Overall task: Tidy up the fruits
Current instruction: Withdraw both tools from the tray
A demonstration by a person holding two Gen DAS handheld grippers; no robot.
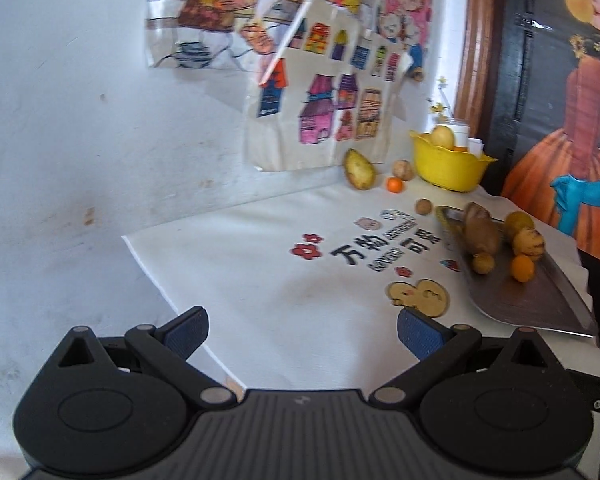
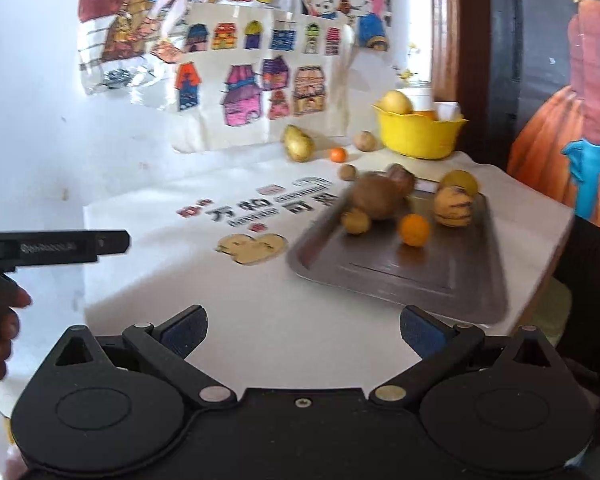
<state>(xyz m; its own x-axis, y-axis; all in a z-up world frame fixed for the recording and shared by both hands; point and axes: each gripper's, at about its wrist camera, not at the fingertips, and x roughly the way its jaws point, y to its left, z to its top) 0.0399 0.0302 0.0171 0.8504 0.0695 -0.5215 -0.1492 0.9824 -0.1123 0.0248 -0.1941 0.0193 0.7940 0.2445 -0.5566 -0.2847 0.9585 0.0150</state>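
A white printed cloth (image 1: 284, 280) covers the table beneath colourful children's drawings (image 2: 256, 80) on the wall.

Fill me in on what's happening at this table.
A person is sorting fruit with a handheld gripper in each hand. Both the left gripper and the right gripper are open, empty and held back from the fruit. Several fruits, including a small orange and a striped yellow one, sit on the metal tray. A pear-like fruit and a few others lie loose on the white cloth. The yellow bowl at the back already holds some fruit.
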